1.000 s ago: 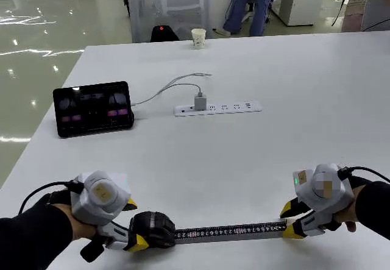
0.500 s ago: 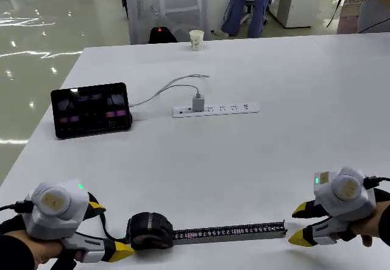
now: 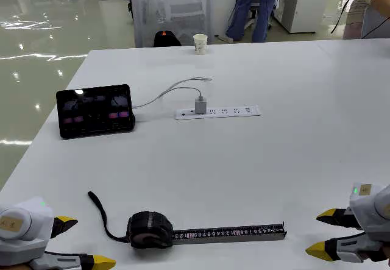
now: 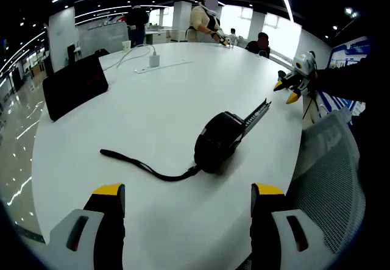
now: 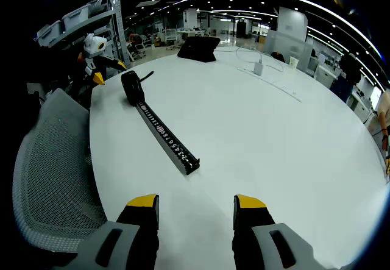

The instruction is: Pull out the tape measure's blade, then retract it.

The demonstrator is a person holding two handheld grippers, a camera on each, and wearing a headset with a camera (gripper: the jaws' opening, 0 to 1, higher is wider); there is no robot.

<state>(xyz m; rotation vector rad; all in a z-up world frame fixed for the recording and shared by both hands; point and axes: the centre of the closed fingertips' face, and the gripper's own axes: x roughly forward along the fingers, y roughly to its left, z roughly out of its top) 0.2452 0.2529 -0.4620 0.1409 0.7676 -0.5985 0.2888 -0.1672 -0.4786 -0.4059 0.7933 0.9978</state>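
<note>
Head view: the tape measure (image 3: 150, 230) is shown lying on the counter (image 3: 244, 160) with its blade (image 3: 228, 233) drawn out, so extension is judged complete and retraction outstanding. Both the left gripper (image 3: 88, 241) and the right gripper (image 3: 317, 233) are released, grasping nothing, apart from it.

Black tape measure (image 3: 150, 230) is sitting on the white table (image 3: 244, 160) near its front edge, its blade (image 3: 230, 233) lying pulled out flat toward the right, black wrist strap (image 3: 100, 212) trailing off left.
</note>
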